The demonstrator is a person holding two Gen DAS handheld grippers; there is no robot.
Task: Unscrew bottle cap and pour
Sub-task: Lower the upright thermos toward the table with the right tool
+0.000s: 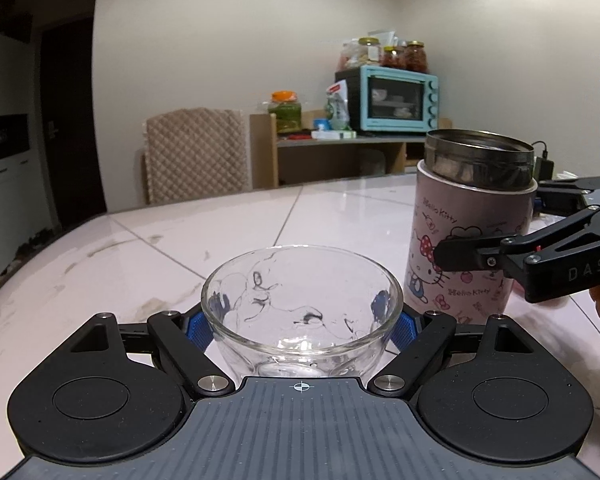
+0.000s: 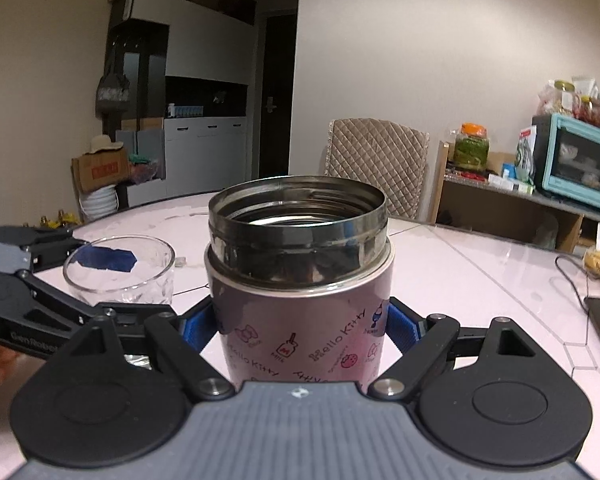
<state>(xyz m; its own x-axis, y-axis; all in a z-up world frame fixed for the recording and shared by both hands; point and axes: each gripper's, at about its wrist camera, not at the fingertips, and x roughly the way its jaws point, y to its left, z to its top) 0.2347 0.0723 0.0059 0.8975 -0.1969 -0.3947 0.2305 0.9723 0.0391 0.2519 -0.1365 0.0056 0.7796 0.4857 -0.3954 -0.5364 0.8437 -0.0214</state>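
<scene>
Standing on glossy pink-white tiled table [image 1: 340, 208], bottle [image 2: 300, 280], bowl [image 1: 302, 304], seemingly empty

Left gripper [image 1: 302, 326]: matte black linkage arms on a grey ribbed body, which carried a small white crosshair mark at its front edge. Two large black discs with raised round centres flanked the body. Silver screws and round pivot pins sat at the joints. Fingertip pads [image 1: 198, 330] were blue and ribbed. White "GenRobot" lettering showed on one arm in the right wrist view.

Right gripper [image 2: 302, 326]: same build, with black arms, a grey ribbed body, silver pivots and blue pads [image 2: 404, 326]. Pale "DAS" lettering and a small red mark appeared on its arm in the left wrist view.
</scene>
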